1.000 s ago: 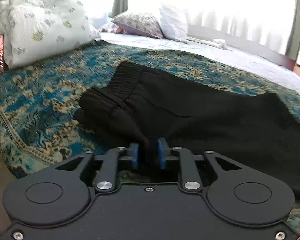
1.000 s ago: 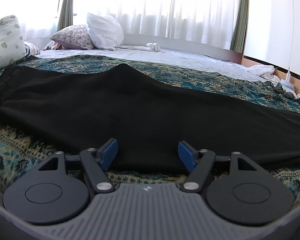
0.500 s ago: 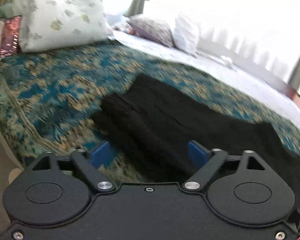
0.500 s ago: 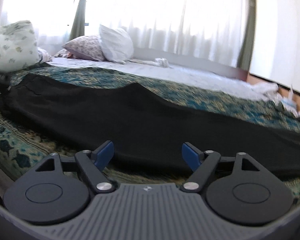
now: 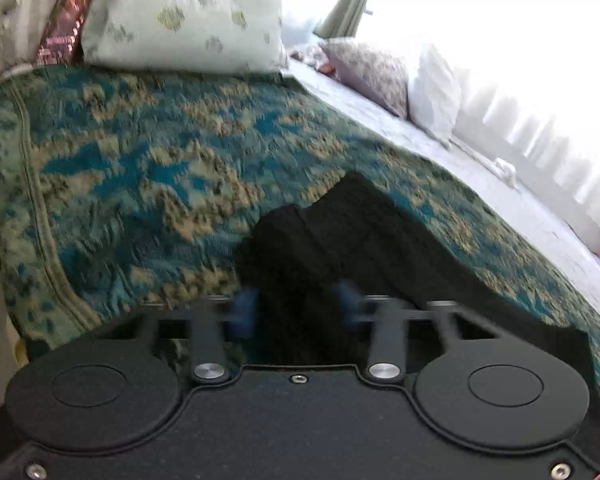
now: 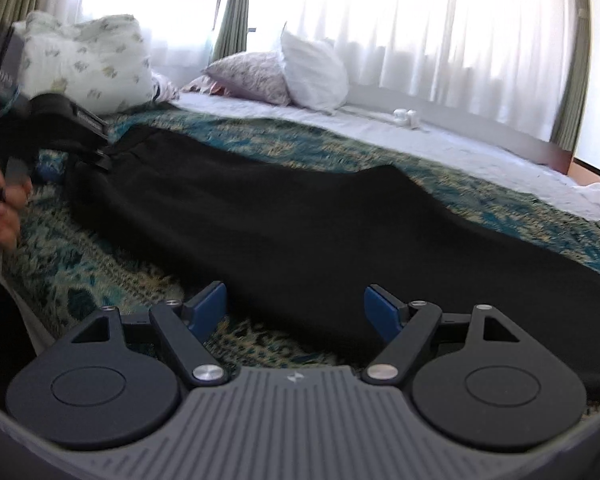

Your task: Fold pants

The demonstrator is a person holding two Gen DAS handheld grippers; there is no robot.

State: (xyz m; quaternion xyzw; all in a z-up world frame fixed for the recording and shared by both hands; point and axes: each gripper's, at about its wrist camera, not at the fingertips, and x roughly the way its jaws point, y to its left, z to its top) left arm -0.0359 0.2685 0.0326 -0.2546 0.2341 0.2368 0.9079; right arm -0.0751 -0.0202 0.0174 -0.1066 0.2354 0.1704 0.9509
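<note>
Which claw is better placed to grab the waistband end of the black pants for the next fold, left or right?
Left, probably. The left claw has its blue fingers straddling the bunched waistband end of the pants, though blur hides any contact. The right claw is open over the middle of the leg, far from that end.

Black pants (image 6: 300,216) lie along the bed (image 6: 100,272).
The right tongs (image 6: 296,306) are spread wide at the pants' near edge.
</note>
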